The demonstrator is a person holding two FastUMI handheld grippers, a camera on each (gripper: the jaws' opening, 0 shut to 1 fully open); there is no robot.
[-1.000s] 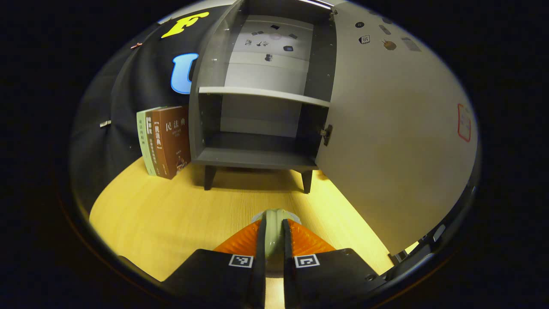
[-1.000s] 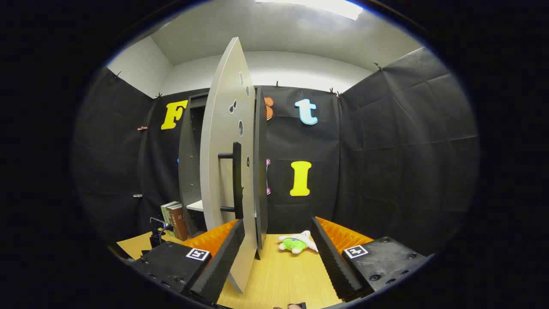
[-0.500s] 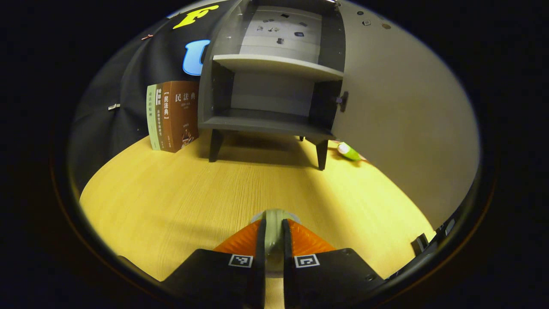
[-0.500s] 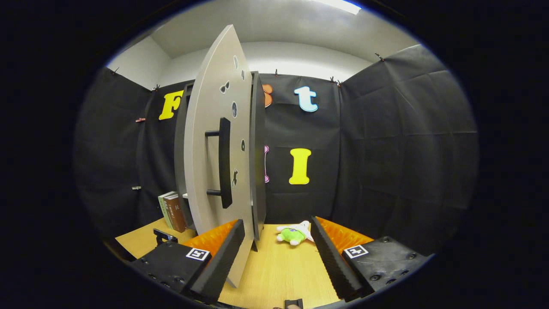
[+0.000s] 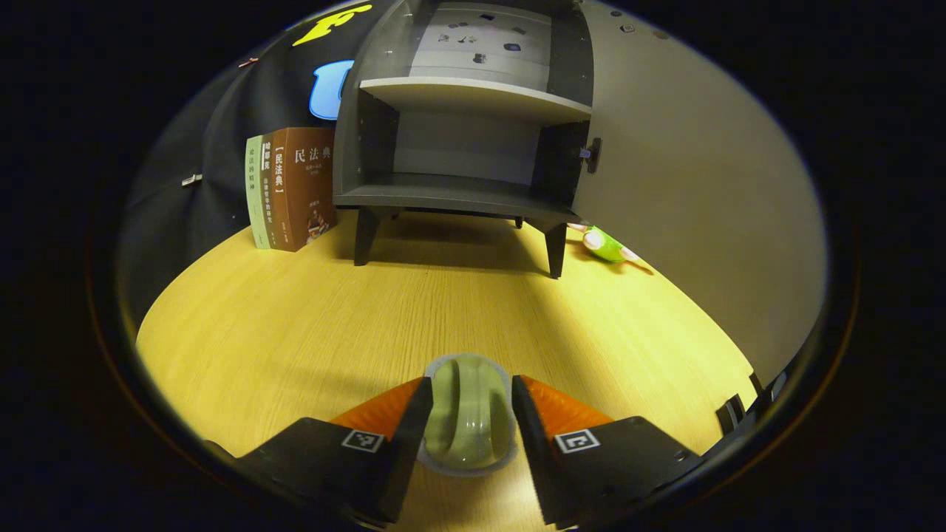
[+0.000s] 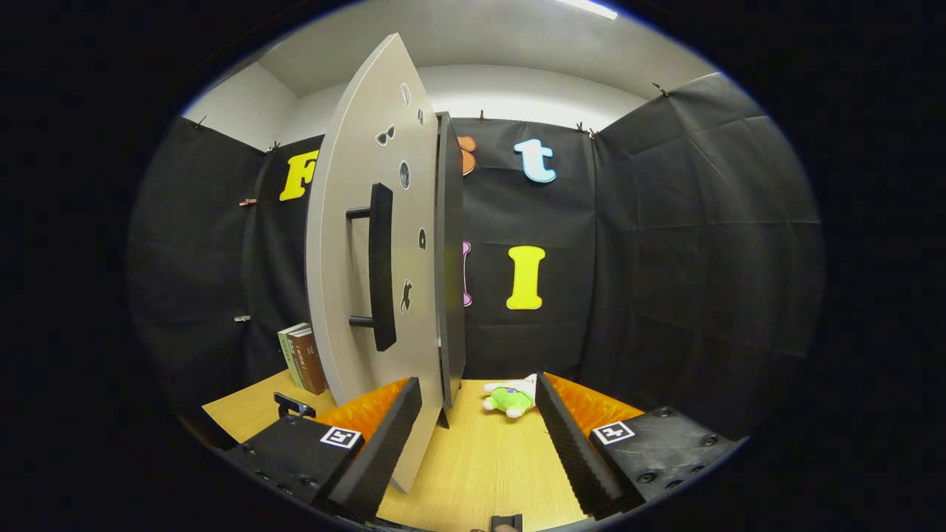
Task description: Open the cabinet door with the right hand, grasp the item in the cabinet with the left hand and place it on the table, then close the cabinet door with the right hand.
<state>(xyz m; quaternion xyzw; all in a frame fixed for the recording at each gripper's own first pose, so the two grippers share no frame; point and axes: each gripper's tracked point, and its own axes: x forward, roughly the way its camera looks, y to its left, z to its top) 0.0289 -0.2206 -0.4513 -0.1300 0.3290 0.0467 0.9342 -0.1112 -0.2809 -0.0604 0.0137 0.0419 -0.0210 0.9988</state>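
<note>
A pale green rounded item [image 5: 467, 414] with a light rim rests on the wooden table [image 5: 295, 310]. It lies between the spread fingers of my left gripper [image 5: 467, 384], which is open. Beyond it stands the grey cabinet [image 5: 458, 196] with bare shelves, its door [image 5: 687, 192] swung wide to the right. In the right gripper view the door [image 6: 347, 258] is seen nearly edge-on, its black bar handle [image 6: 381, 266] facing me. My right gripper [image 6: 479, 384] is open and low at the table, its left finger [image 6: 384, 436] beside the door's lower edge.
Three books [image 5: 292, 185] stand left of the cabinet against the black cloth. A green and white plush toy [image 5: 604, 244] lies on the table by the cabinet's right leg, also seen past the door as the plush toy [image 6: 508, 399].
My left gripper has gone from shut on the green item to open, leaving it on the table. The door has turned slightly in the right gripper view, showing more of its face.
</note>
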